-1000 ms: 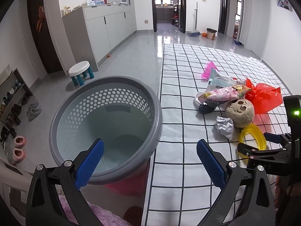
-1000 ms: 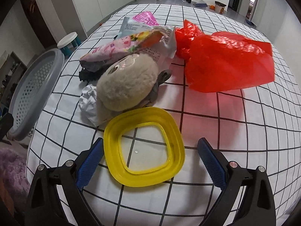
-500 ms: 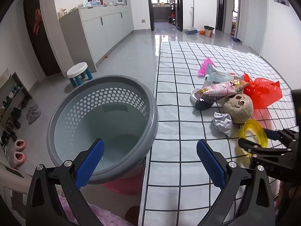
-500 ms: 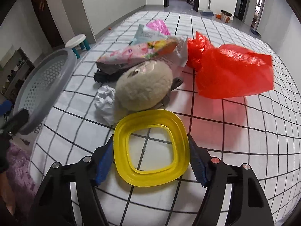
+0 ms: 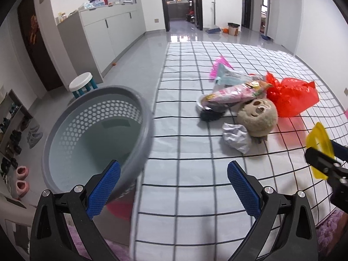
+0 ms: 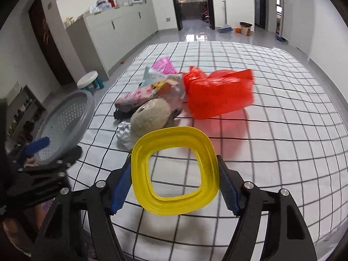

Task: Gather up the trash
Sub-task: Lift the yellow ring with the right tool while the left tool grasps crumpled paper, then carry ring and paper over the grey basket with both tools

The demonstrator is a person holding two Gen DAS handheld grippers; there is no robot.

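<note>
Right gripper (image 6: 175,184) clamped on yellow ring lid (image 6: 175,170), blue pads pressing its left and right edges, lid lifted clear of the checked sheet (image 6: 282,152) and tilted toward camera. Left gripper (image 5: 173,187) jaws wide apart, nothing between them, hanging over the sheet's near edge with its left pad in front of the grey perforated basket (image 5: 139,113). Landmark is the plush toy (image 5: 257,117) on the sheet: crumpled white paper (image 5: 236,138) touching it on the near-left side, red plastic bag (image 5: 291,96) just beside it on the right, pink snack packet (image 5: 235,91) lying just behind it over a black item (image 5: 212,115), pale blue wrapper (image 5: 230,76) and pink wrapper (image 5: 217,65) farther behind. Basket sits well left of the plush, off the sheet's edge; inside looks empty as far as visible. From left wrist view the lid shows at the far right, near-right of the plush, held in the other gripper. White stool (image 5: 83,83) on the floor beyond the basket.
</note>
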